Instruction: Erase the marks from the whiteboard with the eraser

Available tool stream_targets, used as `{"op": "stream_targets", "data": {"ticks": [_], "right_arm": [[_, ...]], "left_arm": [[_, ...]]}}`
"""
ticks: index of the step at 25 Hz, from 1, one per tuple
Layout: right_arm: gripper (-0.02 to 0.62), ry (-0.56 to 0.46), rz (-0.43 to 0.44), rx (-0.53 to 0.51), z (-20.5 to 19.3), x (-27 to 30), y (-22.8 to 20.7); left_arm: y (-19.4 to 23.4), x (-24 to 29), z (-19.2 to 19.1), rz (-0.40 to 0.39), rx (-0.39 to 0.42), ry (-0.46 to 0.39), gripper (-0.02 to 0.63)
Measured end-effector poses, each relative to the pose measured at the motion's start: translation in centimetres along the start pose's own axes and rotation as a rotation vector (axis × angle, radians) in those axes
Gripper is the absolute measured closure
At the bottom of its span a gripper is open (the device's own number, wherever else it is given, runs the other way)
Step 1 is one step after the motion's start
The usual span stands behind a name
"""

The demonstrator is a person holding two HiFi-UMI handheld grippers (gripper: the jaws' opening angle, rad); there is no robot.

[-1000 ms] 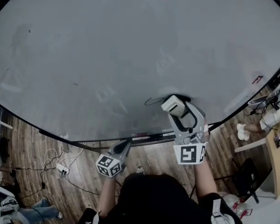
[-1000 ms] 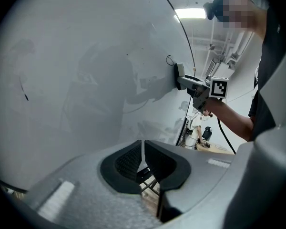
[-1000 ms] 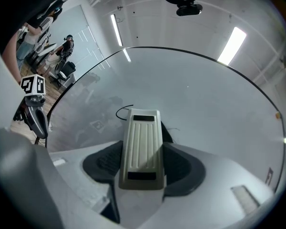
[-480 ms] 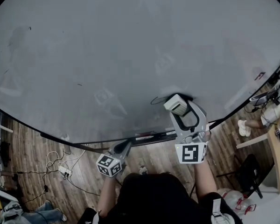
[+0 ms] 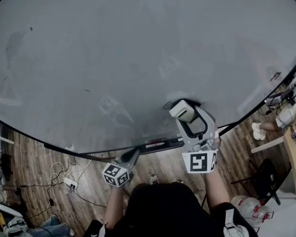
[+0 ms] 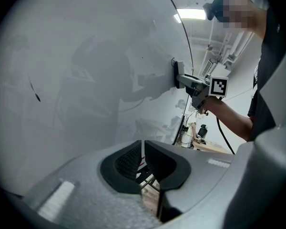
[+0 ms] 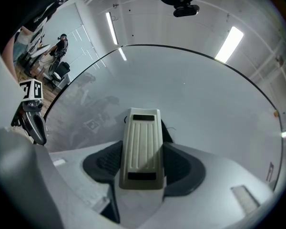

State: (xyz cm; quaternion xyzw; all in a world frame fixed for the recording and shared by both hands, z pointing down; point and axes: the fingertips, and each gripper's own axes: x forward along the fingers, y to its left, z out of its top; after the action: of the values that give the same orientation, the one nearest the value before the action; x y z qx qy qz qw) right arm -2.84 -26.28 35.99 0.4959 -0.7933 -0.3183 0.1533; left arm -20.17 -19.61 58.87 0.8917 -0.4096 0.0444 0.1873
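A large whiteboard (image 5: 138, 48) fills the head view. My right gripper (image 5: 184, 111) is shut on a cream eraser (image 5: 183, 112) and presses its dark felt side against the board near the lower edge. A thin black mark (image 5: 166, 105) curves out just left of the eraser. In the right gripper view the ribbed eraser (image 7: 142, 147) sits between the two pads. Small dark marks remain at the board's left (image 5: 86, 90) and upper left (image 5: 30, 29). My left gripper (image 5: 133, 154) hangs shut below the board's bottom edge, with nothing in it (image 6: 143, 159).
A tray rail (image 5: 158, 144) runs under the board's lower edge. Below lies a wood floor with cables and a power strip (image 5: 69, 181). A desk (image 5: 293, 147) and a seated person's legs (image 5: 281, 122) are at the right.
The eraser has shifted slightly left and right along the board near the curved mark, ending a little left and up. The left gripper has stayed in place.
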Motion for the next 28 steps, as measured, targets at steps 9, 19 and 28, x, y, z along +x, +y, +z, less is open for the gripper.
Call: {"op": "stream_targets", "data": {"ticks": [9, 19, 28], "right_arm": [[0.341, 0.001, 0.027, -0.006, 1.3, 1.0, 2.5], [0.341, -0.014, 0.082, 0.011, 2.9, 1.9, 5.6], [0.341, -0.054, 0.186, -0.031, 4.8, 2.9, 10.0]], "left_arm": [[1.3, -1.0, -0.3, 0.003, -0.006, -0.002, 0.575], [2.7, -3.0, -0.7, 0.035, -0.021, -0.008, 0.575], [3.3, -4.6, -1.0, 0.069, -0.029, -0.014, 0.575]]}}
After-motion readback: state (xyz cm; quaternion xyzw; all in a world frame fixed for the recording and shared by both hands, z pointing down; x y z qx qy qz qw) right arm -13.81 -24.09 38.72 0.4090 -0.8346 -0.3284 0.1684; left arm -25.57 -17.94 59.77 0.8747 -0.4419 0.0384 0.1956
